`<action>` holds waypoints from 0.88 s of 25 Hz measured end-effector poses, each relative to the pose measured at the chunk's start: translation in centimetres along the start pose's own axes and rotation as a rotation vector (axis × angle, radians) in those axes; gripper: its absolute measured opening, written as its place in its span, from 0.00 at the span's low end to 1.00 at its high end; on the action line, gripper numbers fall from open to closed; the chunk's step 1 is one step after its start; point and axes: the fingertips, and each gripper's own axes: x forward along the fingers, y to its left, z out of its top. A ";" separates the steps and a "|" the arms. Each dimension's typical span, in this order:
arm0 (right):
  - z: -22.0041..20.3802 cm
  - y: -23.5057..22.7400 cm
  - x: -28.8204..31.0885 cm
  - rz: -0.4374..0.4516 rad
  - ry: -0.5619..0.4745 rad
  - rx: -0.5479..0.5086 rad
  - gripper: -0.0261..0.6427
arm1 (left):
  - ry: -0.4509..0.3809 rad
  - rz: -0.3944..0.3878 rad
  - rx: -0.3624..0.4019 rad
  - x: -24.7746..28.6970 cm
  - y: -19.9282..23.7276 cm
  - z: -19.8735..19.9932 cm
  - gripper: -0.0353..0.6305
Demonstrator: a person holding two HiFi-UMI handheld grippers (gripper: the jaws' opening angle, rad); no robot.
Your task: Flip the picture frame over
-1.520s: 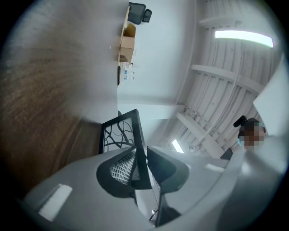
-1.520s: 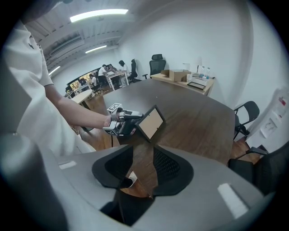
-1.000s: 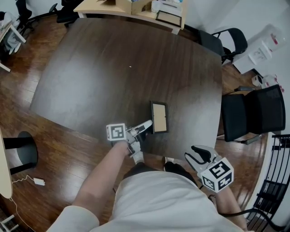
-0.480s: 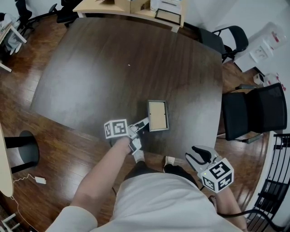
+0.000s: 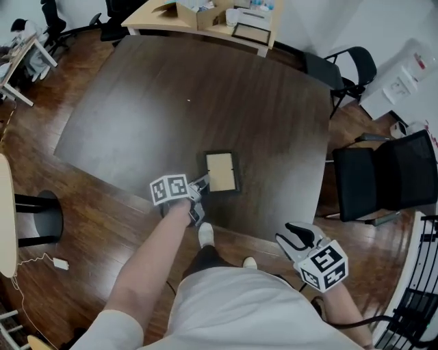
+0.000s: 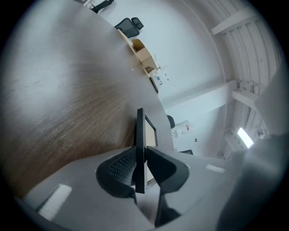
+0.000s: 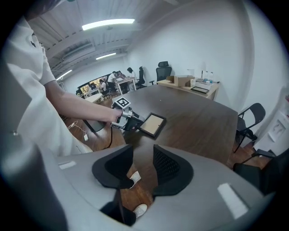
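Observation:
A dark picture frame (image 5: 222, 171) with a tan panel facing up is held near the front edge of the dark wooden table (image 5: 171, 102). My left gripper (image 5: 202, 182) is shut on the frame's near left edge; the left gripper view shows the thin frame (image 6: 140, 149) edge-on, pinched between both pads. From the right gripper view the frame (image 7: 152, 124) looks lifted at a slight tilt above the tabletop. My right gripper (image 5: 293, 238) hangs off the table at the lower right, open with nothing between its fingers (image 7: 168, 168).
Black office chairs (image 5: 383, 174) stand to the table's right. A light desk (image 5: 205, 17) with boxes and another frame sits beyond the far edge. A person's shoes (image 5: 205, 234) rest on the wood floor below the table's front edge.
The left gripper has drawn the picture frame leftward and slightly nearer across the table. The head view shifted. The right gripper stayed about where it was.

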 end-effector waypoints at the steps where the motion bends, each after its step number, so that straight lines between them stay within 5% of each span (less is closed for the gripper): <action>1: -0.6 -0.2 -0.7 0.003 -0.010 -0.004 0.25 | -0.007 0.052 0.030 -0.1 0.5 0.3 0.15; 5: -3.9 -1.7 -3.7 0.009 -0.052 -0.001 0.25 | -0.050 0.332 0.258 -2.0 1.8 1.9 0.17; 8: -6.0 -2.8 -5.8 0.019 -0.098 -0.005 0.25 | -0.178 0.423 0.383 -5.8 -0.6 2.6 0.15; 14: -8.8 -3.0 -7.8 0.089 -0.173 -0.038 0.25 | -0.241 0.350 0.565 -13.4 -9.0 -6.6 0.15; 22: -9.4 0.5 -7.7 0.179 -0.224 -0.116 0.24 | -0.279 0.201 0.650 -20.5 -16.0 -20.5 0.12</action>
